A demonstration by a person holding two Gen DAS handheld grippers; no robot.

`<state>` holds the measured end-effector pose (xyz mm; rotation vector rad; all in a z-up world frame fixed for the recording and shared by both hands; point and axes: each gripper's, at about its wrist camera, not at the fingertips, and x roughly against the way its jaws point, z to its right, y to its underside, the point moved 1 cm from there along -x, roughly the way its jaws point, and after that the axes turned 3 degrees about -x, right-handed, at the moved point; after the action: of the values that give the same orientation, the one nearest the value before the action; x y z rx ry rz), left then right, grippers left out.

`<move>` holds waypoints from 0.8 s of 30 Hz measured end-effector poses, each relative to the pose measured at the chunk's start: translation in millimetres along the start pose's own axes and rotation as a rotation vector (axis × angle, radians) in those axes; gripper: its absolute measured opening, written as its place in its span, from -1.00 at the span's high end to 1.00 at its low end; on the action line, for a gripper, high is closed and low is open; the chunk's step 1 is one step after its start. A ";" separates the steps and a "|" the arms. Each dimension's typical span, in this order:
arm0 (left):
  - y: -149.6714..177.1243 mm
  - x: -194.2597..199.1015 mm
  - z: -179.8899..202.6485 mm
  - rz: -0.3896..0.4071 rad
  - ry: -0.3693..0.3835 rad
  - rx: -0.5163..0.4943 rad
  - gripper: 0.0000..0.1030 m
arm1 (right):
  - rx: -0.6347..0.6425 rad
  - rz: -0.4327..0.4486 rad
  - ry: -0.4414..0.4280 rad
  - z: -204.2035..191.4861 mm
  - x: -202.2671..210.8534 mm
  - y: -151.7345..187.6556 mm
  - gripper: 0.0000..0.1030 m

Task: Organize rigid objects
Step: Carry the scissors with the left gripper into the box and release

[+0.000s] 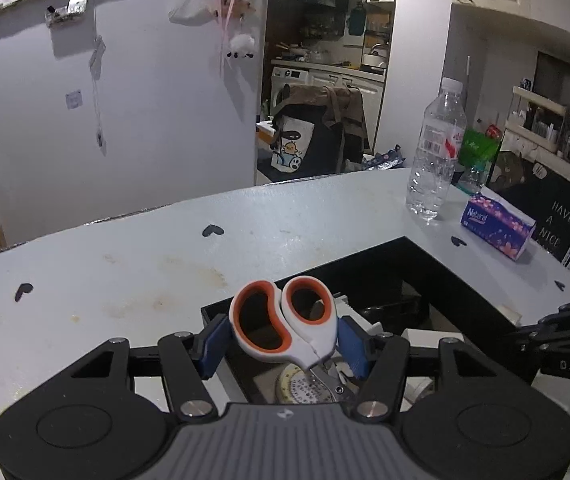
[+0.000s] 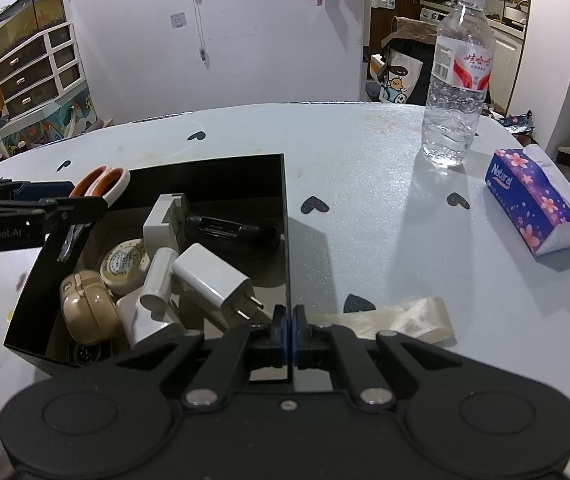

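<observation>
Left wrist view showed the left gripper (image 1: 283, 344) clamped on the scissors (image 1: 285, 320) above the black box (image 2: 281, 208); the right gripper (image 2: 289, 334) pinched the box wall. Lower the scissors gently, blades first.

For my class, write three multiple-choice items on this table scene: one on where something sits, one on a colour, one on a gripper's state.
1. Where does the tissue pack lie?
A. inside the black box
B. on the table, right of the water bottle
C. under the scissors

2. What colour lines the scissors' handle loops?
A. orange
B. green
C. yellow

3. How is the left gripper?
A. wide open and empty
B. shut on a charger
C. shut on the scissors' handles

Answers:
1 B, it rests on the table beyond the water bottle, outside the black box.
2 A, orange rims ring both loops.
3 C, its blue pads press the white handles from each side.
</observation>
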<state>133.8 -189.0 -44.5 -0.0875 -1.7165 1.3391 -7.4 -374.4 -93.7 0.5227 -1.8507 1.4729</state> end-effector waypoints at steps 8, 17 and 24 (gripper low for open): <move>-2.4 3.7 2.5 0.003 -0.034 -0.002 -0.51 | -0.001 0.000 0.000 0.0 0.0 0.0 0.95; -2.2 7.8 7.1 -0.032 -0.006 0.001 -0.55 | -0.001 0.000 0.000 0.0 0.0 0.0 0.95; -2.2 13.3 9.7 -0.037 0.000 0.012 -0.62 | -0.001 0.000 -0.001 0.1 0.0 0.0 0.95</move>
<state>120.5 -189.5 -34.5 -0.0486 -1.7022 1.3226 -7.4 -374.4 -93.7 0.5227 -1.8519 1.4723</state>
